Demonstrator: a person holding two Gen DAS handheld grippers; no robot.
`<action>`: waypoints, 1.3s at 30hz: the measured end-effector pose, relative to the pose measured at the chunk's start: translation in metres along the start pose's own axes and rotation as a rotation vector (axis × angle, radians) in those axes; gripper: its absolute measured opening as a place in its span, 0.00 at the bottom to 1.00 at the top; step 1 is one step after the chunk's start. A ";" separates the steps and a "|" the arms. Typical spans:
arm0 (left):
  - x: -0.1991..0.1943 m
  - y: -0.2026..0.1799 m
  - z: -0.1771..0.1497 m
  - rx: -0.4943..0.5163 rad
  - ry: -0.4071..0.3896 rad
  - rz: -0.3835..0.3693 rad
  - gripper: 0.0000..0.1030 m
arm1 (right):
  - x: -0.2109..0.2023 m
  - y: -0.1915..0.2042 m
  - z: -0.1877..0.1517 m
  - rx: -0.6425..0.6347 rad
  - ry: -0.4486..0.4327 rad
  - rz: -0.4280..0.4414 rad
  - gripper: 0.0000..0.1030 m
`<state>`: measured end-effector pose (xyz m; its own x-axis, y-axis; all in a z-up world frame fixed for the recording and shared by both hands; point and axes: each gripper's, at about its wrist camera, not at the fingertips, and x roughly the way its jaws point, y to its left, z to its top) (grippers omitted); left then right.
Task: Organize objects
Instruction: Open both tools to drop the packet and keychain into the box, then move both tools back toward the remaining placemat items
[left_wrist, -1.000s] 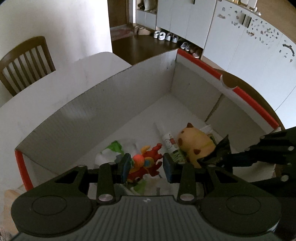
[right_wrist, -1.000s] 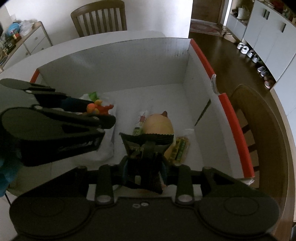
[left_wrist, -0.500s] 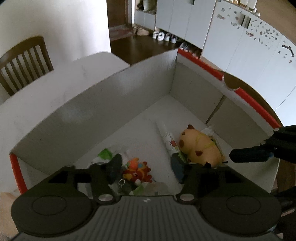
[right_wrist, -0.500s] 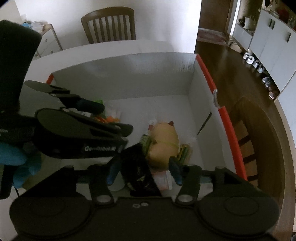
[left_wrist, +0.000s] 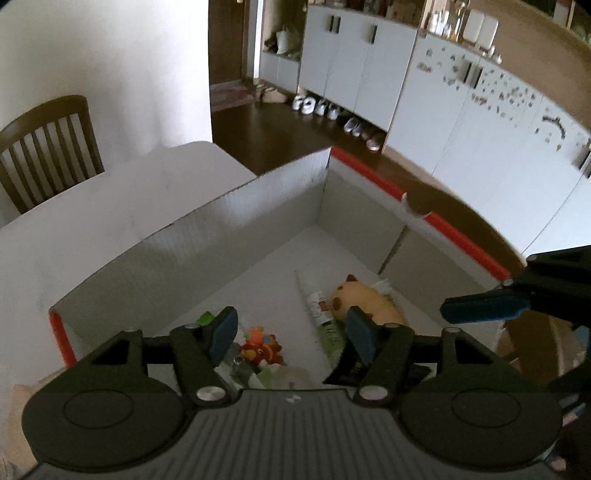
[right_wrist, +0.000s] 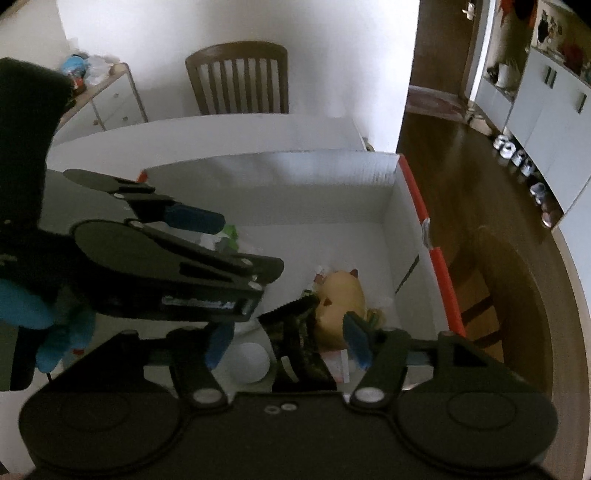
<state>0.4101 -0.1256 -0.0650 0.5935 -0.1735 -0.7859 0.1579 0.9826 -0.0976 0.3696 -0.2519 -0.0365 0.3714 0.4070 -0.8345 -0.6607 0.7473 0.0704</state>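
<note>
- Beyond the fingers, a white worktop (left_wrist: 110, 206), wooden chair (right_wrist: 238, 77) and white cabinets (left_wrist: 461, 122).
- Below the left gripper (left_wrist: 290, 332), fingers apart and empty, a red-orange toy (left_wrist: 260, 345) lies in the white box (left_wrist: 221, 236).
- Under the right gripper (right_wrist: 288, 341), jaws just opened, a dark packet (right_wrist: 295, 332) lies free beside a yellow plush (right_wrist: 340, 299).

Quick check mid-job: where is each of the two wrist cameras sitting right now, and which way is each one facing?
Left wrist: on the left hand-held gripper, looking down into the white box at the red toy; its open fingers show.
Right wrist: on the right hand-held gripper, looking down at the dark packet; its open fingers and a blue-gloved hand show.
Shared: the box, the yellow plush and each other's gripper.
</note>
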 end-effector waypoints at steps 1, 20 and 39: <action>-0.006 0.000 -0.001 0.000 -0.012 -0.007 0.63 | -0.003 0.000 -0.001 -0.013 -0.007 -0.001 0.66; -0.088 0.002 -0.030 -0.004 -0.162 -0.040 0.81 | -0.057 0.023 -0.018 -0.068 -0.134 0.038 0.90; -0.160 0.085 -0.107 -0.123 -0.203 0.009 1.00 | -0.057 0.099 -0.015 -0.032 -0.152 0.106 0.93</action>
<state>0.2439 -0.0067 -0.0128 0.7429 -0.1627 -0.6493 0.0621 0.9826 -0.1751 0.2736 -0.2089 0.0096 0.3916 0.5591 -0.7308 -0.7207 0.6801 0.1341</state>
